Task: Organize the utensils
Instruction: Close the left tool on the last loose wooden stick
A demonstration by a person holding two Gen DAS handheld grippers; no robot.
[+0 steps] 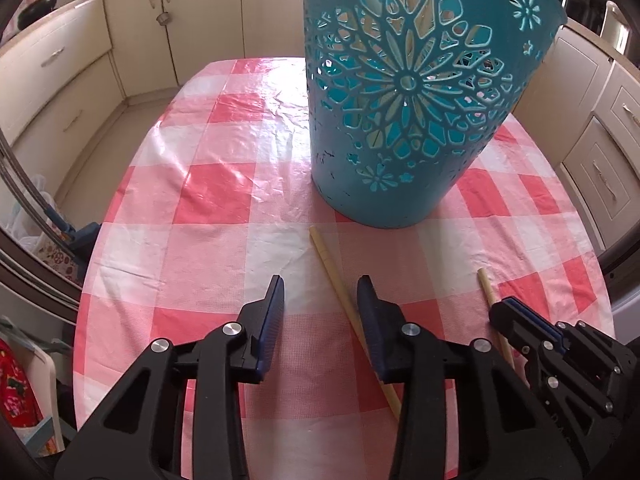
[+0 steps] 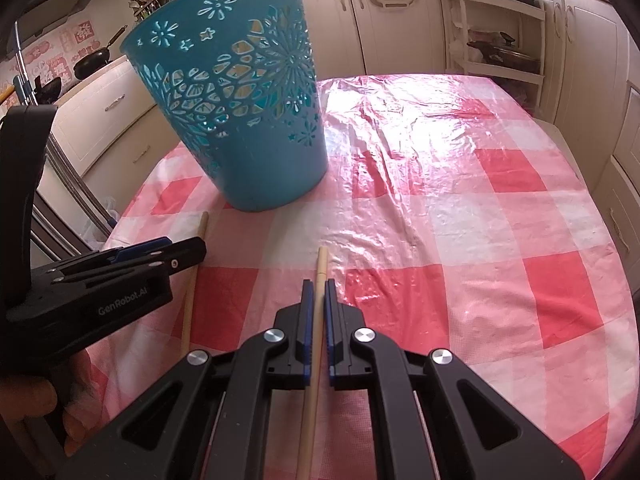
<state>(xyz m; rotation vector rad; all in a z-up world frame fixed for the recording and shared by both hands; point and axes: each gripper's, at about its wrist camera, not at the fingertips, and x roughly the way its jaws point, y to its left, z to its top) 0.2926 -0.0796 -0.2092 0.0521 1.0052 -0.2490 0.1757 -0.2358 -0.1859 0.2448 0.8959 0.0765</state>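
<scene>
Right wrist view: the right gripper (image 2: 319,286) has its two blue-padded fingers pressed together on a pale wooden chopstick (image 2: 321,266), whose tip pokes out ahead toward the basket.
Left wrist view: the left gripper (image 1: 320,282) is spread wide, holding nothing; a second pale wooden chopstick (image 1: 340,280) lies flat on the table between its fingers, closer to the right one.
Basket: a teal plastic basket with cut-out flower patterns (image 1: 400,100) stands upright, just beyond both chopstick tips.
Table: covered in a glossy red-and-white checked cloth (image 2: 480,220).
Doing it well: centre the left gripper over its chopstick before squeezing. Lift the right one level, clear the tall rim, then tip it in end first.
Risk: thin sticks pivot easily in a pinch grip.
</scene>
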